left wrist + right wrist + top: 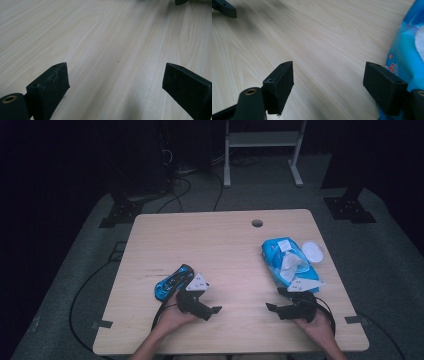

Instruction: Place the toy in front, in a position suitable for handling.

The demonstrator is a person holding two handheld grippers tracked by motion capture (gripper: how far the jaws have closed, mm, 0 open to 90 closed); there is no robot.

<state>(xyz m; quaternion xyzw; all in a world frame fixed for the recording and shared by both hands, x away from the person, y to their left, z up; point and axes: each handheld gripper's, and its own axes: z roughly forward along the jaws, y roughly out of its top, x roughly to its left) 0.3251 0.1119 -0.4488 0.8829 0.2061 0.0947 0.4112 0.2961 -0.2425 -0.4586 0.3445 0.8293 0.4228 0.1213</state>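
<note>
Wipes pack print unreadable — left gripper, right gripper both wide, empty.

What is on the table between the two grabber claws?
Nothing. In the high view, only bare wooden table lies between the left gripper and the right gripper. Both stand open and empty.

Matt pale wood-grain table, glossy blue plastic wipes pack
</note>
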